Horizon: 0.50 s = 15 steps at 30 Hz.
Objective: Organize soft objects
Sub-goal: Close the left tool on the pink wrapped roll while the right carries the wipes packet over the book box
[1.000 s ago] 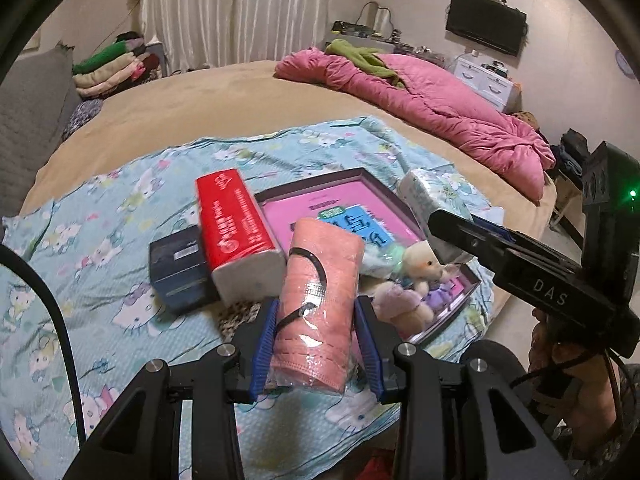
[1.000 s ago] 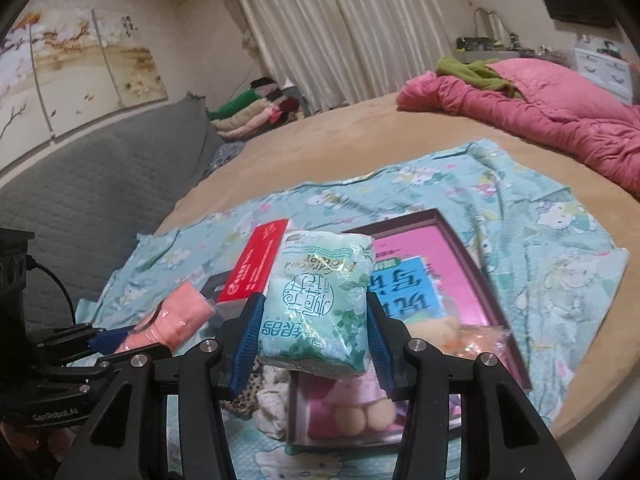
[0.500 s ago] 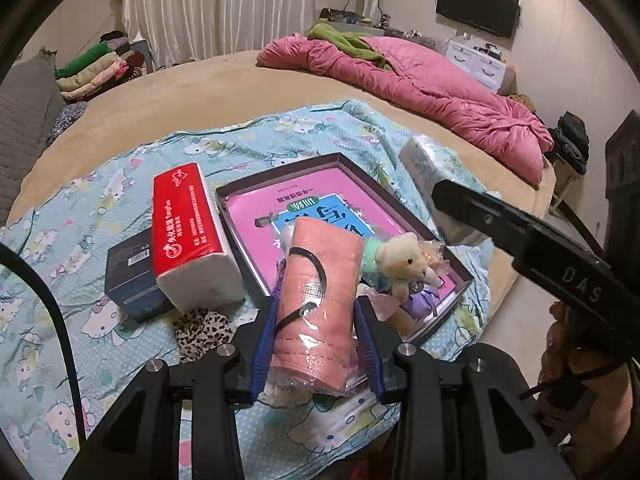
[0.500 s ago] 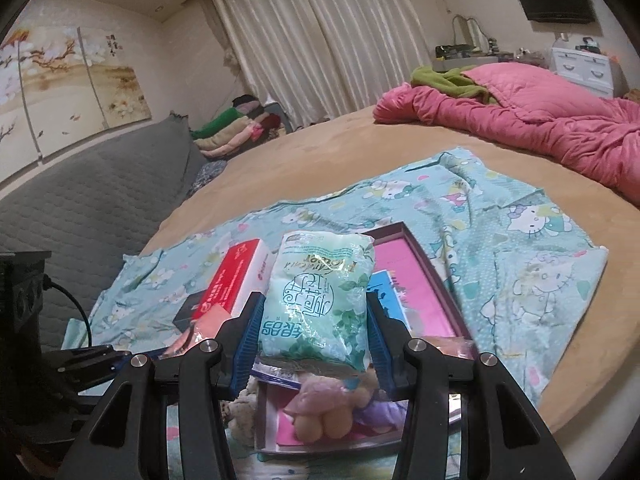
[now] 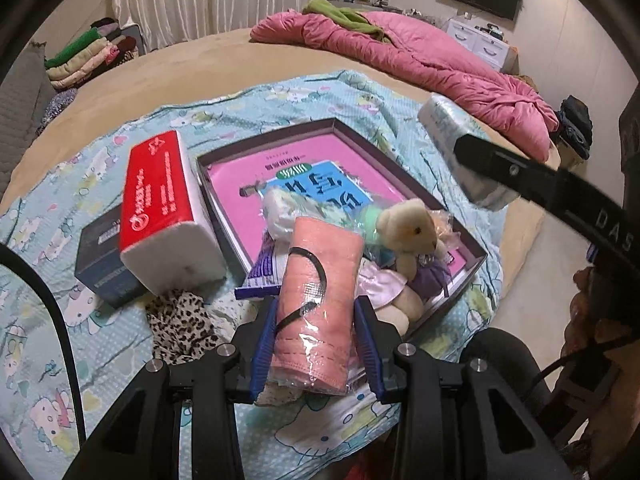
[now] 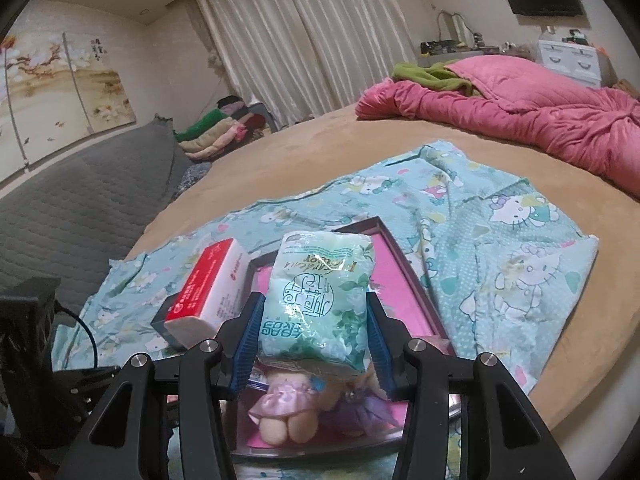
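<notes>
My left claw (image 5: 316, 332) grips a pink towel roll (image 5: 318, 300) above the tray (image 5: 400, 152). My right claw (image 6: 312, 344) clamps a green tissue pack (image 6: 320, 296) over the bed (image 6: 320, 148).

Left gripper (image 5: 316, 340): matte black forked arms, a silver round screw head on each link, ribbed blue pads lining the inner faces of both fingers. A thin black cable curves up the left edge of its view. Right gripper (image 6: 310, 344): same black frame, same silver screws, same blue ribbed pads. From the left camera its long black arm carries white letters, "DAS", possibly part of a longer word. Black wires trail below it.
</notes>
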### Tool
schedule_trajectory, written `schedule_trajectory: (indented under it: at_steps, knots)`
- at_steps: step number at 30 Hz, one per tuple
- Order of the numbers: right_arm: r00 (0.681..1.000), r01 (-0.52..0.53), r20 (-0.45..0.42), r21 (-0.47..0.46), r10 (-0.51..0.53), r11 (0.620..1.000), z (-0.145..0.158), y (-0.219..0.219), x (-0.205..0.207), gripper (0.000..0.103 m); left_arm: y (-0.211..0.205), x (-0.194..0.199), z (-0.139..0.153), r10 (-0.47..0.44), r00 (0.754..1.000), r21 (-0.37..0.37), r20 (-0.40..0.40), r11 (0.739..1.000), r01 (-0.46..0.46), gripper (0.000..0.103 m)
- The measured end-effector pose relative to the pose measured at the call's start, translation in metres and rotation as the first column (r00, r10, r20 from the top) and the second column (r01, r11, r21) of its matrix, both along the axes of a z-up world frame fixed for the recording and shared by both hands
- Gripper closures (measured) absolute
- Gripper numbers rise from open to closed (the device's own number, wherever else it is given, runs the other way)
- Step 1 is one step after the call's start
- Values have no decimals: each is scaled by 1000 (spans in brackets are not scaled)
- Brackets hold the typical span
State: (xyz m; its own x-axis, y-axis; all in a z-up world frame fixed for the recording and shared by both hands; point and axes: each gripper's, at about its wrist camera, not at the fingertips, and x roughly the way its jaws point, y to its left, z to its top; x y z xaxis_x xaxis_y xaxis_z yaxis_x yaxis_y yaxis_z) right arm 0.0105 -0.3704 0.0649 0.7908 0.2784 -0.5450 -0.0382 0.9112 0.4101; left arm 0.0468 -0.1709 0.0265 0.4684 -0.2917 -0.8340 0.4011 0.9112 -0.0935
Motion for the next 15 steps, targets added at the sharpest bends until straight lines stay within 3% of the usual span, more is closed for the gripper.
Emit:
schedule_trajectory:
  at_steps: [15]
  knots:
    - [998, 50, -36, 7, -50, 999, -16, -20, 4, 53, -3, 3, -31, -3, 997, 9, -76, 1000, 4, 64]
